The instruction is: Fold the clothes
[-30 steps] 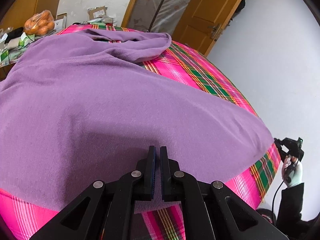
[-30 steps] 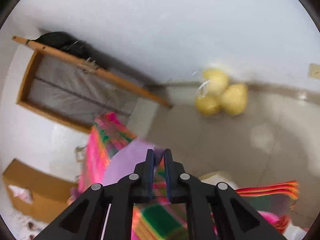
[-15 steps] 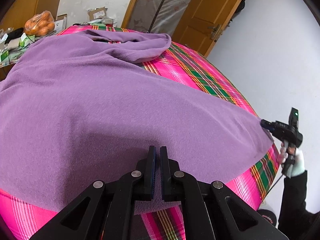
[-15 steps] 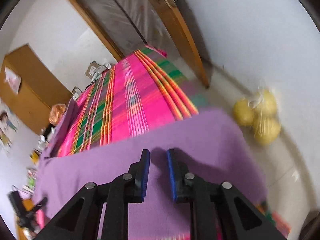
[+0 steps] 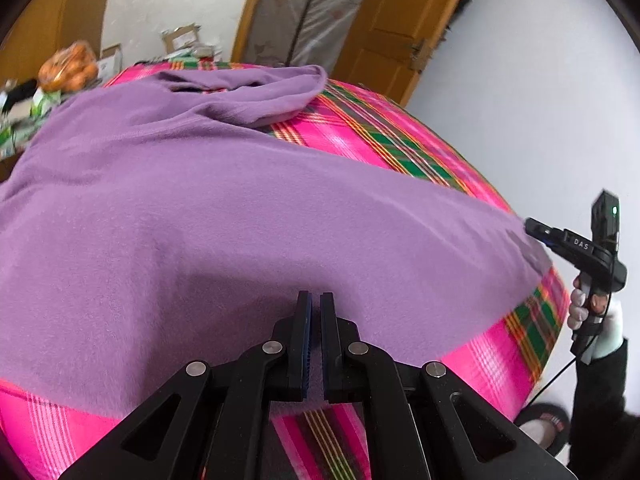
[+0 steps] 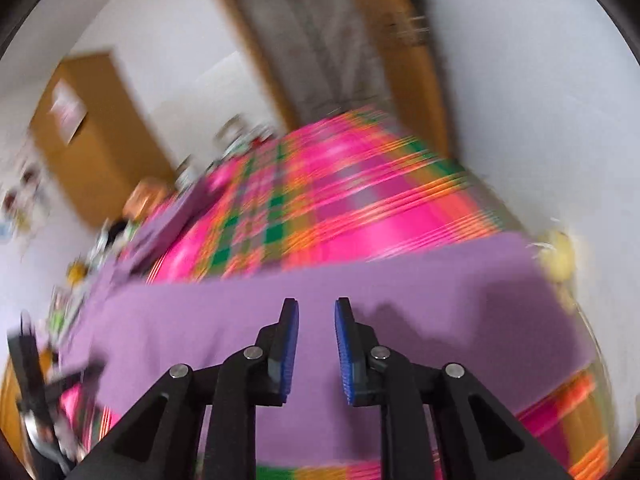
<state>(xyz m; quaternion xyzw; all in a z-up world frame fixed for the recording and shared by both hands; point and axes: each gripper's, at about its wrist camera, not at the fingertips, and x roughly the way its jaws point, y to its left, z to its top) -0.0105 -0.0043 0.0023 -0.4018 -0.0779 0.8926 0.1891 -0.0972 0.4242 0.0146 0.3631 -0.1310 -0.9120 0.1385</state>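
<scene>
A purple garment lies spread over a bed with a pink plaid cover; one sleeve is bunched at the far end. My left gripper is at the near hem, shut, with purple cloth showing in the slit between its pads. My right gripper hovers over the garment near its right corner; its jaws are opening and nothing is between them. In the left wrist view the right gripper shows at the garment's right edge, held by a gloved hand.
A wooden door and a plastic-covered doorway stand beyond the bed. A bag of oranges and cardboard boxes crowd the far left. A bag of yellow fruit lies on the floor. The person's slippered foot is beside the bed.
The right gripper swung from facing the wall and floor to above the garment's right corner, rolling as it went, and its jaws widened. The left gripper stayed put and shut.
</scene>
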